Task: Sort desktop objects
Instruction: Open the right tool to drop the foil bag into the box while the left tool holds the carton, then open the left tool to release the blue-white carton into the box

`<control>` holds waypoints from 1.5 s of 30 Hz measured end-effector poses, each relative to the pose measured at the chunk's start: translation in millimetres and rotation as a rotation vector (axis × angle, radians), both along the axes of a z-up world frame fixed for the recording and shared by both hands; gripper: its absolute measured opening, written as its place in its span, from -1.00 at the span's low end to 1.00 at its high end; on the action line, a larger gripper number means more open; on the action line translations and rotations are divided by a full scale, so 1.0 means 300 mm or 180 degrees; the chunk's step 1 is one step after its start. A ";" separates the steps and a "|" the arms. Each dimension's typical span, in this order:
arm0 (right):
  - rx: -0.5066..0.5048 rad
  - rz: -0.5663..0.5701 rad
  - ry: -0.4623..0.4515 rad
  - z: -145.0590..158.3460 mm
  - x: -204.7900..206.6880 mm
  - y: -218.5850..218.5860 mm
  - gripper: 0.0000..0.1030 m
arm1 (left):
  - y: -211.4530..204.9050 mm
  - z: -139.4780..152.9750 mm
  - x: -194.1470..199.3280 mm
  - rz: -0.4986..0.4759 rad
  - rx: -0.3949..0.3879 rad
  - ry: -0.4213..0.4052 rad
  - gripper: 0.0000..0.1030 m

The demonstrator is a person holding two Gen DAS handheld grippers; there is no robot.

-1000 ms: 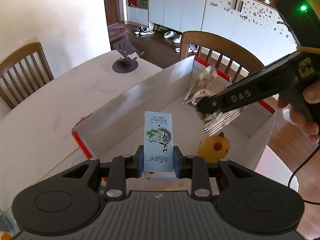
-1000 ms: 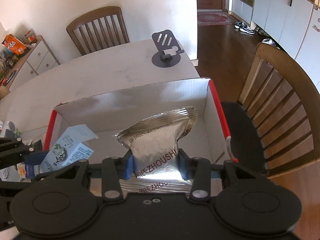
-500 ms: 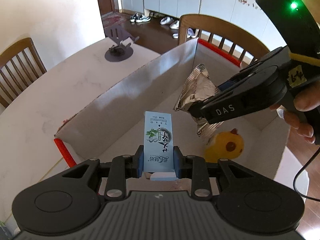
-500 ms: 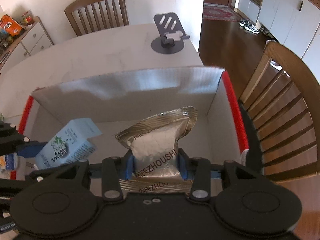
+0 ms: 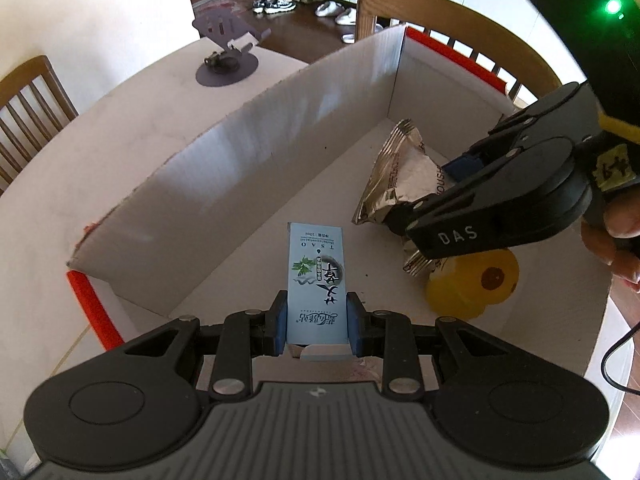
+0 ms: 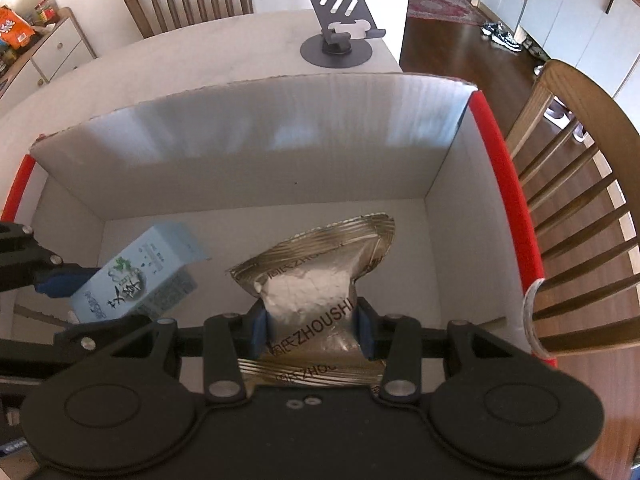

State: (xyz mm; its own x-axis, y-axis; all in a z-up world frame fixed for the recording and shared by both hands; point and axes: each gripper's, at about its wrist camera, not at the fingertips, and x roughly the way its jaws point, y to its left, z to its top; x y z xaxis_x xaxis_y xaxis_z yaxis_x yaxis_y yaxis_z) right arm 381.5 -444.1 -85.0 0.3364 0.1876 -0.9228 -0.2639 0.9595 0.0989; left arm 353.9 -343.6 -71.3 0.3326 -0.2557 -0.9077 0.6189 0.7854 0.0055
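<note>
Right now both tongs reach down into the white cardboard box (image 6: 248,152) on the desk (image 5: 120,128). Left tongs (image 5: 318,326) clamp a pale blue carton (image 5: 316,276); right tongs (image 6: 312,326) pinch a silver foil packet (image 6: 316,276) above a yellow toy (image 5: 472,284).

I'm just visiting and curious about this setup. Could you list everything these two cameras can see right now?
Box: one, white with red edges, on the table.
Carton: one, pale blue, held over the box.
Foil packet: one, silver, held over the box.
Toy: one, yellow, inside the box.
Phone stand: one, dark grey, on the table beyond the box.
Table: one, pale.
Chairs: two, brown wood, beside the table.
Left gripper: black, shut on the carton.
Right gripper: black, shut on the foil packet.
</note>
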 end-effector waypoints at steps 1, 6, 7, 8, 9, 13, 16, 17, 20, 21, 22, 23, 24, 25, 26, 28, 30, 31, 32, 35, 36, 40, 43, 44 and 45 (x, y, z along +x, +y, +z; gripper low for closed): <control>0.0002 0.0006 0.0005 0.000 0.003 0.001 -0.19 | -0.002 -0.006 0.003 -0.0009 0.0016 0.0026 -0.47; -0.0008 0.0004 0.0047 -0.007 0.013 0.004 -0.19 | -0.011 -0.029 0.012 -0.0053 0.0088 0.0135 -0.47; -0.0007 0.0004 0.0047 -0.009 0.011 0.006 -0.19 | -0.012 -0.034 0.013 -0.0062 0.0102 0.0151 -0.47; -0.0011 0.0012 0.0046 -0.009 0.012 0.007 -0.18 | -0.012 -0.039 0.013 -0.0064 0.0114 0.0170 -0.47; -0.0014 0.0018 0.0046 -0.009 0.011 0.007 -0.18 | -0.013 -0.045 0.014 -0.0058 0.0125 0.0188 -0.46; 0.0001 0.0010 0.0058 -0.013 0.015 0.004 -0.18 | -0.016 -0.052 0.023 -0.0059 0.0162 0.0257 -0.46; -0.0001 0.0015 0.0058 -0.015 0.018 0.005 -0.18 | -0.022 -0.061 0.031 -0.0056 0.0220 0.0330 -0.46; 0.0001 0.0013 0.0062 -0.015 0.020 0.004 -0.18 | -0.023 -0.062 0.032 -0.0050 0.0235 0.0348 -0.46; 0.0006 0.0022 0.0084 -0.014 0.022 0.006 -0.14 | -0.026 -0.067 0.030 -0.0058 0.0284 0.0373 -0.46; 0.0005 0.0038 0.0096 -0.016 0.020 0.008 -0.12 | -0.025 -0.067 0.030 -0.0048 0.0289 0.0380 -0.46; 0.0001 0.0048 0.0108 -0.017 0.019 0.009 -0.11 | -0.024 -0.065 0.031 -0.0030 0.0282 0.0383 -0.46; -0.0007 0.0052 0.0123 -0.019 0.020 0.010 -0.11 | -0.022 -0.061 0.030 -0.0010 0.0271 0.0375 -0.46; -0.0005 0.0055 0.0131 -0.022 0.020 0.012 -0.10 | -0.021 -0.056 0.028 -0.0004 0.0260 0.0353 -0.46; -0.0003 0.0060 0.0139 -0.023 0.020 0.012 -0.10 | -0.019 -0.050 0.025 -0.0010 0.0241 0.0334 -0.46; -0.0003 0.0065 0.0143 -0.022 0.018 0.013 -0.10 | -0.017 -0.045 0.023 -0.0007 0.0226 0.0329 -0.46; 0.0003 0.0068 0.0139 -0.016 0.016 0.010 -0.05 | -0.013 -0.035 0.019 0.0019 0.0208 0.0314 -0.46; 0.0018 0.0059 0.0127 -0.008 0.010 0.002 0.15 | -0.006 -0.023 0.016 0.0046 0.0170 0.0295 -0.46; 0.0028 0.0062 0.0109 -0.002 0.007 0.000 0.21 | 0.000 -0.016 0.016 0.0068 0.0153 0.0281 -0.46; 0.0025 0.0064 0.0078 0.006 0.004 -0.002 0.22 | -0.004 -0.009 0.014 0.0081 0.0139 0.0273 -0.46; 0.0022 0.0062 0.0059 0.021 -0.002 -0.004 0.23 | 0.005 0.009 0.007 0.0108 0.0106 0.0239 -0.46; 0.0025 0.0057 0.0054 0.025 -0.004 -0.005 0.23 | 0.004 0.015 0.005 0.0113 0.0092 0.0232 -0.46; 0.0060 0.0035 0.0023 0.049 -0.017 -0.014 0.23 | 0.011 0.049 0.002 0.0111 0.0040 0.0209 -0.46; 0.0092 0.0038 -0.0004 0.072 -0.031 -0.020 0.24 | 0.019 0.067 -0.011 0.0107 0.0009 0.0175 -0.46; 0.0109 0.0041 -0.0014 0.080 -0.036 -0.021 0.24 | 0.026 0.074 -0.021 0.0110 -0.0004 0.0167 -0.46; 0.0119 0.0041 -0.0021 0.086 -0.040 -0.019 0.25 | 0.028 0.079 -0.026 0.0114 -0.0014 0.0159 -0.46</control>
State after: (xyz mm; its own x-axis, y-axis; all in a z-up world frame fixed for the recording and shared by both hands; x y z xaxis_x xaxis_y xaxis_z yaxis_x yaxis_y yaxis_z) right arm 369.4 -449.8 -59.1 0.3397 0.2262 -0.9129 -0.2769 0.9517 0.1327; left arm 346.1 -335.3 -47.5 0.2959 -0.2483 -0.9224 0.5898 0.8070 -0.0281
